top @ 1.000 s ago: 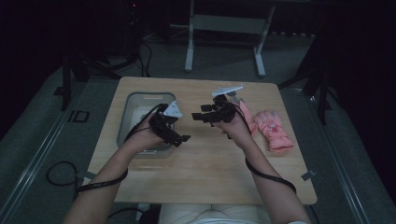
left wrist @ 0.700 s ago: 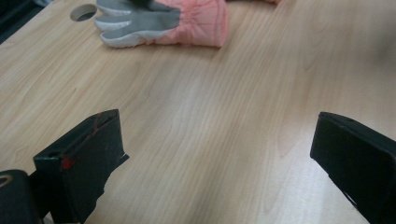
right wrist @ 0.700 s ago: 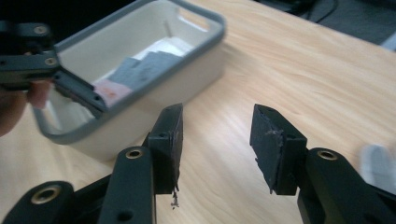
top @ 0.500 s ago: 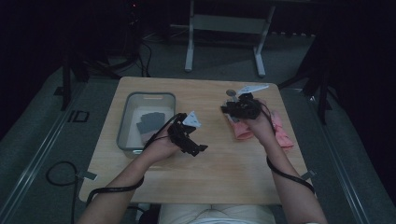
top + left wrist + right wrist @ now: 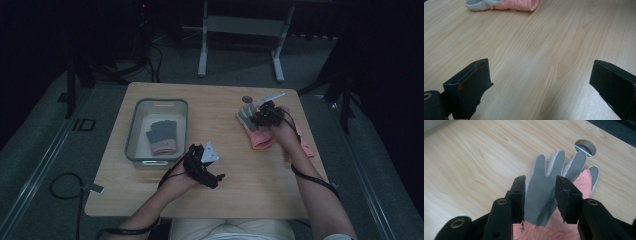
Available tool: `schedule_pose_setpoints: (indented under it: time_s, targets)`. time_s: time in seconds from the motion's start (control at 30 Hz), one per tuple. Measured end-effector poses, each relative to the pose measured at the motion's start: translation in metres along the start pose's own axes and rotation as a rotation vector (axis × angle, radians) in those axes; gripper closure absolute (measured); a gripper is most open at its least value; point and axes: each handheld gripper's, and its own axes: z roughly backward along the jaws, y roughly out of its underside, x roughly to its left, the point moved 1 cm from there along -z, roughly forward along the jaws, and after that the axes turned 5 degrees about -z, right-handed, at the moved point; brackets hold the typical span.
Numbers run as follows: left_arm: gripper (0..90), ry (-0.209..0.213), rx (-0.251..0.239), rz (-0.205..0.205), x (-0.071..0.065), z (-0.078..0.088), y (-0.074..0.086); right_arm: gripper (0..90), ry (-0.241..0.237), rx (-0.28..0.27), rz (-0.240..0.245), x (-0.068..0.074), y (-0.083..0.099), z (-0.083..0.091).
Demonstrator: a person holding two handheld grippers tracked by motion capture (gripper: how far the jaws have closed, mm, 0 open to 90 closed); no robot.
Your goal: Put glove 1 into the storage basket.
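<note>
A glove with a grey palm [image 5: 544, 195] lies on a pink glove [image 5: 261, 139] at the table's right. My right gripper [image 5: 256, 120] is low over them. Its jaws [image 5: 541, 180] have just been opening a little; they stand partly open with the grey palm showing between them, and the pads are not pressing on it. My left gripper [image 5: 212, 179] hangs low over bare wood near the front middle. It is open [image 5: 541, 67] and nothing is between its jaws. The pink glove [image 5: 509, 4] lies far ahead of it.
A grey bin [image 5: 135, 125] stands at the table's left with a dark glove with a pink cuff [image 5: 161, 134] inside. A round hole [image 5: 247, 99] is cut in the tabletop just beyond the gloves. More pink fabric [image 5: 306, 146] lies under the right forearm.
My left gripper has come away from the bin toward the table's front edge and sunk lower. My right gripper has moved right and down onto the gloves.
</note>
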Motion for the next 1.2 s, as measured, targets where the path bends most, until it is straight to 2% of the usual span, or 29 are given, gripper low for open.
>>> schedule_pose_setpoints:
  time_s: [0.07, 0.1, 0.13, 0.2, 0.27, 0.3, 0.37, 0.4, 0.43, 0.47, 0.5, 0.53, 0.6, 0.63, 0.67, 0.7, 0.77, 0.8, 0.83, 0.9, 0.97, 1.1, 1.2]
  targets:
    - [5.5, -0.003, -0.027, -0.013, -0.007, -0.004, 0.011, 59.3, 0.013, 0.032, 0.020, -0.001, 0.002, -0.010]
    - [5.5, -0.003, -0.037, -0.032, -0.010, -0.005, 0.015, 58.1, 0.038, 0.051, 0.053, 0.000, 0.003, -0.016]
    - [5.2, -0.008, -0.033, -0.050, -0.013, -0.007, 0.019, 57.5, 0.057, 0.064, 0.075, 0.000, 0.004, -0.018]
    - [3.9, 0.015, 0.002, -0.048, -0.017, -0.010, 0.026, 54.9, 0.089, 0.108, 0.133, 0.003, 0.006, -0.025]
    - [2.9, 0.026, 0.019, -0.039, -0.020, -0.012, 0.031, 55.2, 0.084, 0.138, 0.142, 0.004, 0.009, -0.032]
    - [2.4, 0.046, 0.016, -0.038, -0.022, -0.013, 0.033, 55.0, 0.086, 0.150, 0.152, 0.005, 0.011, -0.035]
    - [1.9, 0.050, 0.017, -0.041, -0.025, -0.014, 0.036, 55.3, 0.078, 0.172, 0.142, 0.004, 0.013, -0.041]
    - [1.8, 0.059, 0.001, -0.030, -0.025, -0.014, 0.037, 56.2, 0.082, 0.182, 0.148, 0.005, 0.014, -0.043]
    - [1.8, 0.060, -0.012, -0.020, -0.026, -0.015, 0.038, 60.1, 0.083, 0.188, 0.157, 0.006, 0.014, -0.045]
    - [1.8, 0.044, -0.009, -0.023, -0.028, -0.015, 0.039, 66.4, 0.070, 0.197, 0.153, 0.007, 0.015, -0.046]
    - [1.8, 0.044, -0.009, -0.023, -0.028, -0.015, 0.039, 66.4, 0.070, 0.197, 0.153, 0.007, 0.015, -0.046]
    - [1.8, 0.034, -0.023, -0.017, -0.031, -0.014, 0.041, 74.0, 0.040, 0.203, 0.089, 0.005, 0.017, -0.048]
    - [1.8, 0.030, -0.018, -0.021, -0.033, -0.014, 0.042, 78.6, 0.033, 0.199, 0.038, 0.004, 0.018, -0.048]
    - [1.8, 0.019, -0.015, -0.029, -0.035, -0.015, 0.044, 78.6, 0.033, 0.199, 0.038, 0.004, 0.018, -0.048]
    - [1.8, 0.016, -0.008, -0.035, -0.036, -0.014, 0.046, 81.1, 0.033, 0.193, 0.017, 0.003, 0.019, -0.047]
    - [1.8, 0.010, -0.002, -0.030, -0.037, -0.014, 0.048, 83.4, 0.036, 0.179, -0.016, 0.002, 0.020, -0.046]
    - [1.8, -0.001, -0.031, 0.006, -0.035, -0.013, 0.051, 87.9, 0.039, 0.139, -0.102, 0.000, 0.021, -0.043]
    - [1.8, 0.005, -0.038, 0.016, -0.035, -0.012, 0.051, 88.4, 0.038, 0.127, -0.128, 0.000, 0.020, -0.040]
    - [1.8, 0.011, -0.045, 0.029, -0.034, -0.011, 0.051, 88.7, 0.045, 0.111, -0.140, 0.000, 0.019, -0.038]
    - [1.8, -0.004, -0.061, 0.024, -0.035, -0.008, 0.050, 89.1, 0.040, 0.079, -0.165, 0.003, 0.016, -0.029]
    - [1.9, 0.001, -0.071, 0.045, -0.034, -0.006, 0.050, 89.1, 0.041, 0.049, -0.178, 0.006, 0.012, -0.017]
    - [1.8, -0.016, -0.057, 0.013, -0.035, -0.005, 0.051, 89.2, 0.034, -0.035, -0.235, 0.015, 0.003, 0.019]
    - [1.8, -0.019, -0.068, 0.010, -0.036, -0.003, 0.049, 89.2, 0.042, -0.090, -0.253, 0.027, -0.002, 0.044]
